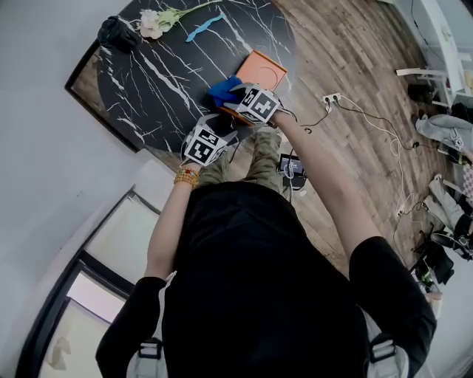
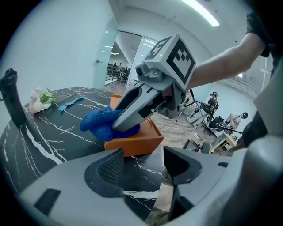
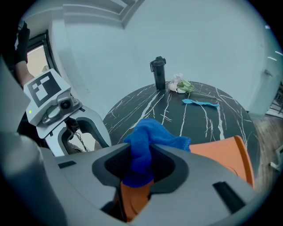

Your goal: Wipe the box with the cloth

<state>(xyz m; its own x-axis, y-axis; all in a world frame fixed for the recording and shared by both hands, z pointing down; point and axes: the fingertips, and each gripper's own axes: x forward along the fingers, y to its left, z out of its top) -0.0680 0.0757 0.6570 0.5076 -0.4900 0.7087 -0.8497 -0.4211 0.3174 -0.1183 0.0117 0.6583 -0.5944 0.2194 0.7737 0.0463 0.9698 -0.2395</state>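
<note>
This is an office-like work room, closer to a studio than a home. White walls [image 3: 110, 53] and a wood-look floor [image 1: 355, 52] surround a round black marble tabletop [image 1: 162, 81]. A power strip [image 1: 331, 97] and loose cables [image 1: 384, 140] lie on the floor, with stands and gear [image 2: 208, 110] heaped beyond them. A strip light [image 2: 201, 11] runs along the ceiling. Through a glass partition [image 2: 108, 62] there is a further room with seated people, too small to tell more.

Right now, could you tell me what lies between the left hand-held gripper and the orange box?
Only bare black marble tabletop separates the open left hand-held gripper from the orange box; the left gripper view shows it.
</note>
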